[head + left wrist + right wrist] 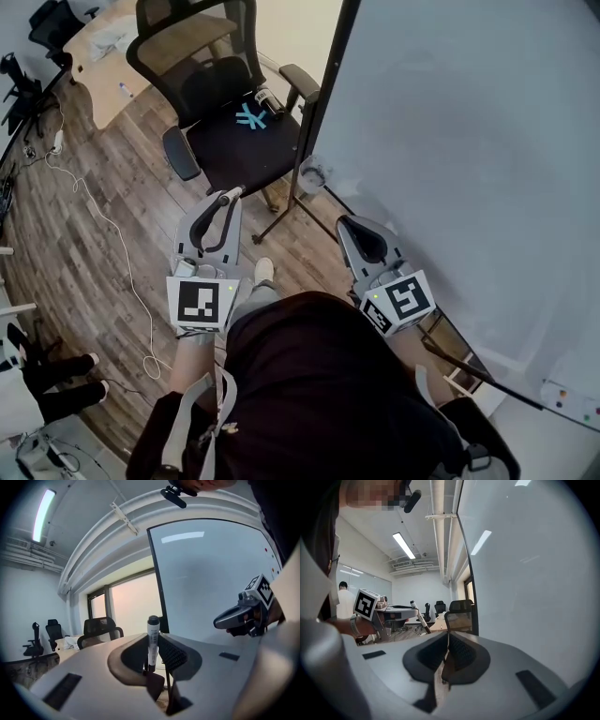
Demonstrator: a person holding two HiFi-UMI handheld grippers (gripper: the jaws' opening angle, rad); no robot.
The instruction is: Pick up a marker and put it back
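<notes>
Two grippers are held out in front of a person who stands beside a big whiteboard (469,169). The left gripper (227,197) has its jaws part-way open and pressed on a marker (152,639). The marker stands upright between the ribbed pads, with its dark cap on top and its white barrel running down into the gap. In the head view it shows only as a pale tip at the front of that gripper, above the wooden floor (84,234) and just short of an office chair (239,141).

The right gripper (447,644) has its jaws together with nothing between them. It points along the edge of the whiteboard, well apart from the marker.

On the chair's dark seat lie a light-blue mark and, near the right armrest, a small black-and-white thing (269,101) that is too small to identify. A few coloured dots (561,398) sit on the whiteboard near its lower corner. Beyond the chair is a pale desk (103,56), and a white cable (112,244) winds across the floor.
</notes>
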